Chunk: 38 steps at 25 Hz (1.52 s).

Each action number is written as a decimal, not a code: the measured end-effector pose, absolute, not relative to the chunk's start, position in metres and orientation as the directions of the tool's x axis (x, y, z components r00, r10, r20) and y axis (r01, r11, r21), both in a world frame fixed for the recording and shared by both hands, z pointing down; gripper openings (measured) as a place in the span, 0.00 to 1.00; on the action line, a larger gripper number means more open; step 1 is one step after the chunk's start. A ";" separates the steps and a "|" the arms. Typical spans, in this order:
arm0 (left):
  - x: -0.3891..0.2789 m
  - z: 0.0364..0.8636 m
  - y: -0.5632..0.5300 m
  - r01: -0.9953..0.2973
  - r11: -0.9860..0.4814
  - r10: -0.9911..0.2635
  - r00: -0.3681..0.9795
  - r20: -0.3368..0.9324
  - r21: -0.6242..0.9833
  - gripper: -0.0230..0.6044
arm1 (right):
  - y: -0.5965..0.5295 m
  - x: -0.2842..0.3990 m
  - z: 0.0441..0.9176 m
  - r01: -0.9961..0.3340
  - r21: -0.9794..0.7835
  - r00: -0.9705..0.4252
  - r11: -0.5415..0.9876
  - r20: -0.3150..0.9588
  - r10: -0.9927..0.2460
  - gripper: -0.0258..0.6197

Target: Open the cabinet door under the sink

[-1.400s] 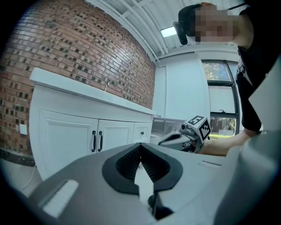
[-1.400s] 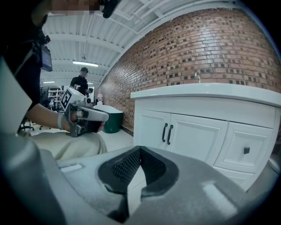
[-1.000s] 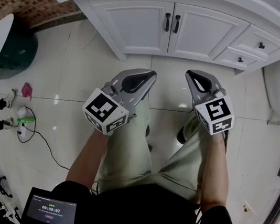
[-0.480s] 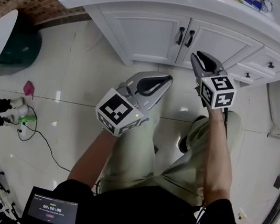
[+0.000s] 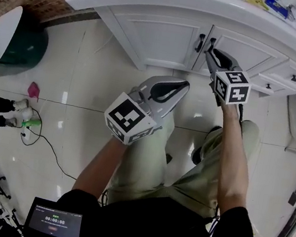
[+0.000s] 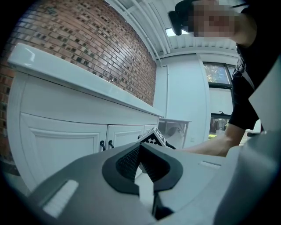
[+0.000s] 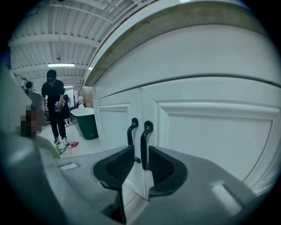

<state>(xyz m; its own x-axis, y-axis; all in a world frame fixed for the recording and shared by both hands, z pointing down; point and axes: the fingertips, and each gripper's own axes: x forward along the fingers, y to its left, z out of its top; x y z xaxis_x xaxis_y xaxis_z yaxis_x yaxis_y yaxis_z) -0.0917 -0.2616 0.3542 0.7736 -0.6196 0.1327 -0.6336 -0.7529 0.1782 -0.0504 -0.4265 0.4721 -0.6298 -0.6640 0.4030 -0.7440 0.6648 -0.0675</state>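
Observation:
The white cabinet under the sink has two doors, the left door [image 5: 161,37] and the right door [image 5: 236,45], both shut. Their black handles [image 5: 200,42] stand side by side at the seam. My right gripper [image 5: 210,52] is up against the doors. It is open, and in the right gripper view the right door's handle [image 7: 145,139] stands between its dark pads [image 7: 115,169], with the left door's handle [image 7: 131,131] just beside. My left gripper [image 5: 182,86] hangs in the air short of the cabinet, shut on nothing [image 6: 139,148].
Two small drawers [image 5: 289,78] sit right of the doors. Loose items lie on the countertop [image 5: 268,3]. A green tub [image 5: 22,46], a pink object [image 5: 32,90] and a cable [image 5: 48,146] are on the floor at left. A person [image 7: 55,110] stands far left.
My right gripper has gone forward from mid-air to the doors and now straddles the right handle. The left gripper has drifted a little forward and right. The cabinet looks nearer.

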 end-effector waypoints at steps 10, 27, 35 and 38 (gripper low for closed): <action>-0.104 0.357 -0.259 -0.647 -0.742 -0.633 0.762 0.135 0.173 0.06 | -0.446 -0.059 0.484 -0.765 -0.130 -0.624 0.631 0.389 -0.677 0.16; -0.112 0.354 -0.252 -0.658 -0.737 -0.642 0.753 0.144 0.154 0.06 | -0.416 -0.053 0.482 -0.751 -0.120 -0.638 0.649 0.382 -0.668 0.11; -0.105 0.354 -0.254 -0.652 -0.743 -0.638 0.758 0.138 0.150 0.06 | -0.394 -0.046 0.483 -0.745 -0.121 -0.644 0.656 0.389 -0.659 0.10; -0.100 0.356 -0.255 -0.653 -0.745 -0.636 0.757 0.149 0.139 0.06 | -0.386 -0.043 0.483 -0.741 -0.123 -0.648 0.660 0.392 -0.653 0.11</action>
<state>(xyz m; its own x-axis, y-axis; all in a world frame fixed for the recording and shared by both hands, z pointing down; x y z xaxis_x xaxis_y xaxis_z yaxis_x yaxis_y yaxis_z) -0.0995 -0.2554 0.3563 0.7574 -0.6358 0.1488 -0.6526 -0.7449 0.1389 -0.0432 -0.3856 0.4834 -0.6475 -0.6535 0.3920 -0.7408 0.6605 -0.1226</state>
